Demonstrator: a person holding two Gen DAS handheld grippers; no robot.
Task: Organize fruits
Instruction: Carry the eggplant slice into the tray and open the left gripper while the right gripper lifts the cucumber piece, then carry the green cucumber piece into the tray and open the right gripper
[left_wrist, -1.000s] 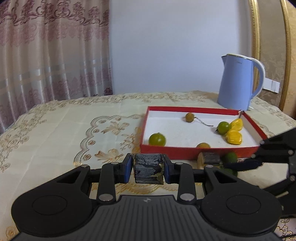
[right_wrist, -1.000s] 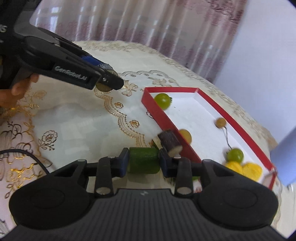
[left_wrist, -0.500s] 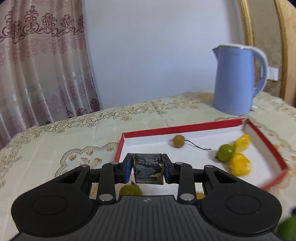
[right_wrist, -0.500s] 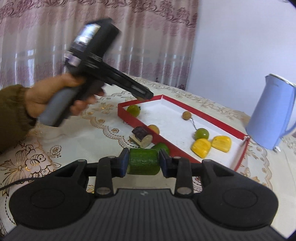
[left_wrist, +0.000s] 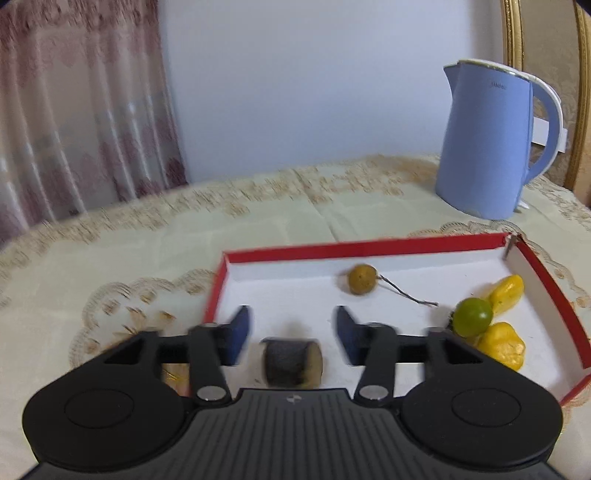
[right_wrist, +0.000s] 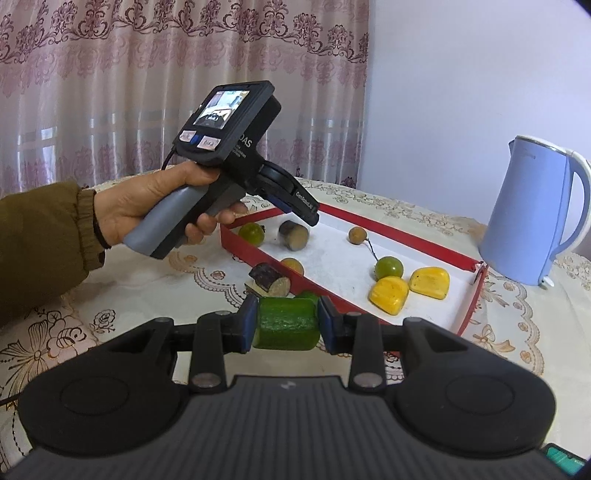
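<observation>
My left gripper (left_wrist: 291, 332) is open over the near left part of the red-rimmed white tray (left_wrist: 354, 248). A dark sugarcane piece (left_wrist: 291, 360) lies free below its fingers, inside the tray (right_wrist: 399, 230); it also shows in the right wrist view (right_wrist: 293, 234). My right gripper (right_wrist: 287, 325) is shut on a green cucumber chunk (right_wrist: 286, 323), held in front of the tray's near wall. The tray also holds a brown longan with stem (left_wrist: 362, 279), green limes (left_wrist: 472, 316) (right_wrist: 251, 233), and two yellow fruit pieces (right_wrist: 408, 286). The left gripper (right_wrist: 308, 214) shows above the tray.
A blue electric kettle (left_wrist: 487, 147) stands behind the tray at the right. A second dark sugarcane piece (right_wrist: 269, 280) and a green fruit (right_wrist: 308, 295) lie on the cream lace tablecloth (left_wrist: 110, 258) outside the tray's near wall. Curtains hang behind.
My left gripper moved forward over the tray and opened, letting the dark sugarcane piece drop into it. My right gripper still holds the cucumber chunk and has barely moved.
</observation>
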